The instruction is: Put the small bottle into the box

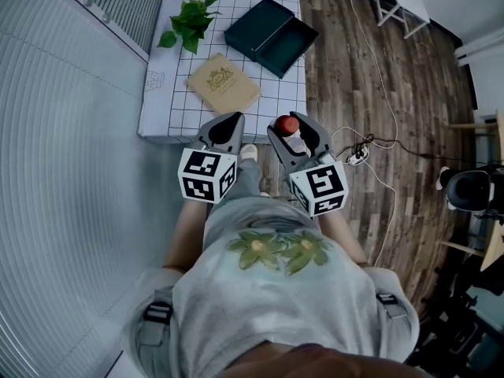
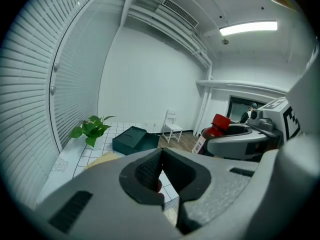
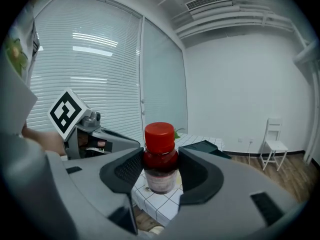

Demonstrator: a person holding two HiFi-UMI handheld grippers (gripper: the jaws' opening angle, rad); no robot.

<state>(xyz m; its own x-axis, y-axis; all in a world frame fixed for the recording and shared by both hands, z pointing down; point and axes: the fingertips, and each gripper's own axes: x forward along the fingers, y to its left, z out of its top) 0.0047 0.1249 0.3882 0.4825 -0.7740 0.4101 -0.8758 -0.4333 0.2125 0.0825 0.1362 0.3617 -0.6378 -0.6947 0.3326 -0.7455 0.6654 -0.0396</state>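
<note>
A small dark-red bottle [image 3: 160, 164] with a red cap stands upright between the pads of my right gripper [image 3: 160, 170], which is shut on it. In the head view the same bottle [image 1: 288, 129] shows in my right gripper [image 1: 290, 132], off the table's near edge. The left gripper view also catches the bottle [image 2: 215, 128] at its right. My left gripper [image 1: 231, 124] is shut with nothing in it, beside the right one. The open dark-green box [image 1: 272, 36] lies at the far right of the table, its lid part lying beside its base.
The white grid-patterned table [image 1: 173, 93] also holds a potted green plant [image 1: 190, 20] at the far left and a tan book [image 1: 223, 83] near the middle. Wooden floor with white cables [image 1: 358, 152] lies to the right. A white chair [image 1: 402, 2] stands at the back.
</note>
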